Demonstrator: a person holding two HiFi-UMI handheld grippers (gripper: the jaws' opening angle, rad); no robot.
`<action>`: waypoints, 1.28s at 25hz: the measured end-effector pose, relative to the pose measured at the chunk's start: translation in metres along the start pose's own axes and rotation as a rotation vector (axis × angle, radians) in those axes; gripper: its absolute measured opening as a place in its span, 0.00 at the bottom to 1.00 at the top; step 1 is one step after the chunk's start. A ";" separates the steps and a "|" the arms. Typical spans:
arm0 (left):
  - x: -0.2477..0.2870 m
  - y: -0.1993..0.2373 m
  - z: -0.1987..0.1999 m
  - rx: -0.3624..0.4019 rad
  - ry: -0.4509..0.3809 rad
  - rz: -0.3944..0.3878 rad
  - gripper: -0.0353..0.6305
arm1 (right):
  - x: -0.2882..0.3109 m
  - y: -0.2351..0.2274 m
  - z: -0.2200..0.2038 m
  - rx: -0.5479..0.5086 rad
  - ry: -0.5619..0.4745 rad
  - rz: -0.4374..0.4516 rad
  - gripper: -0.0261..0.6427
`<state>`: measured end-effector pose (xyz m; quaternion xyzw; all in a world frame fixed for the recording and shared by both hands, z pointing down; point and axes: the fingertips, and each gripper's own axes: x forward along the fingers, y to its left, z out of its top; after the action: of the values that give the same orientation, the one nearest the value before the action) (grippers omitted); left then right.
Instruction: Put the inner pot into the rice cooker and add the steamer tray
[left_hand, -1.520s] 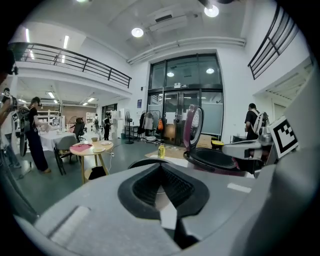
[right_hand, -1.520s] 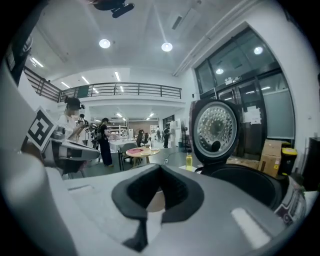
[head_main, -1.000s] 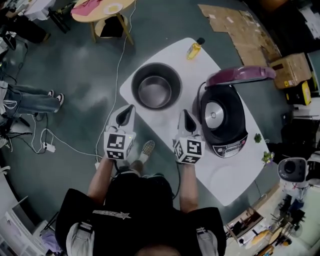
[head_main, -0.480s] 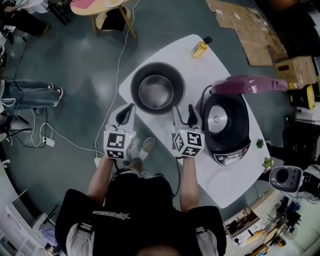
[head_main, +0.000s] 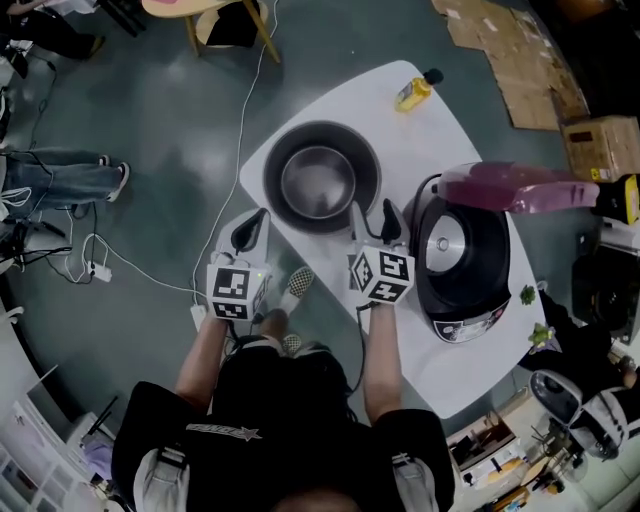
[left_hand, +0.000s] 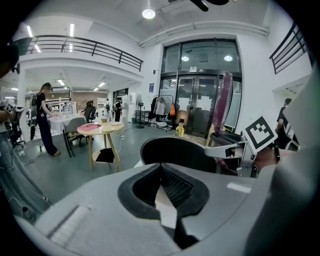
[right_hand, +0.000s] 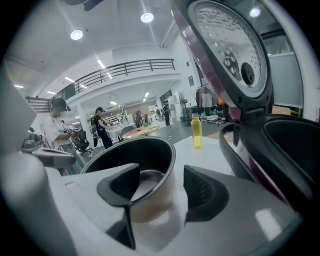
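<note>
The dark inner pot (head_main: 320, 180) stands on the white table (head_main: 440, 345), shiny metal showing inside it. To its right is the black rice cooker (head_main: 465, 255) with its purple lid (head_main: 520, 188) raised. My right gripper (head_main: 375, 216) is open, its jaws having just been opening. It is at the pot's near right rim, which shows in the gap between the fingers in the right gripper view (right_hand: 161, 177) with no pad pressing on the pot (right_hand: 150, 150). My left gripper (head_main: 257, 218) is shut on nothing, off the table's left edge, short of the pot (left_hand: 175, 152).
A yellow bottle (head_main: 415, 92) stands at the table's far end. Cables (head_main: 235, 130) trail over the floor at left, near a person's legs (head_main: 60, 180). A round wooden table (head_main: 215, 8) and cardboard (head_main: 510, 50) lie beyond. My shoe (head_main: 297, 283) is below the table's edge.
Both grippers have come forward and down toward the pot. The right gripper's jaws went from shut to open and now stand at the pot's rim. The left stays shut.
</note>
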<state>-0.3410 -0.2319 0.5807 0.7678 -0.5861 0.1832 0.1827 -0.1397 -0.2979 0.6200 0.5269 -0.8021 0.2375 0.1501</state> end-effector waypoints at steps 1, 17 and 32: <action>0.001 0.002 -0.002 -0.004 0.006 0.004 0.07 | 0.004 -0.001 0.000 0.000 0.005 0.000 0.44; 0.009 0.020 -0.023 -0.066 0.043 0.054 0.07 | 0.041 -0.004 -0.011 -0.032 0.122 0.009 0.44; 0.000 0.031 -0.030 -0.073 0.055 0.090 0.07 | 0.045 -0.006 -0.019 -0.121 0.273 -0.097 0.05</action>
<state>-0.3732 -0.2249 0.6088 0.7284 -0.6209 0.1907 0.2182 -0.1526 -0.3246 0.6594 0.5179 -0.7607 0.2507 0.3006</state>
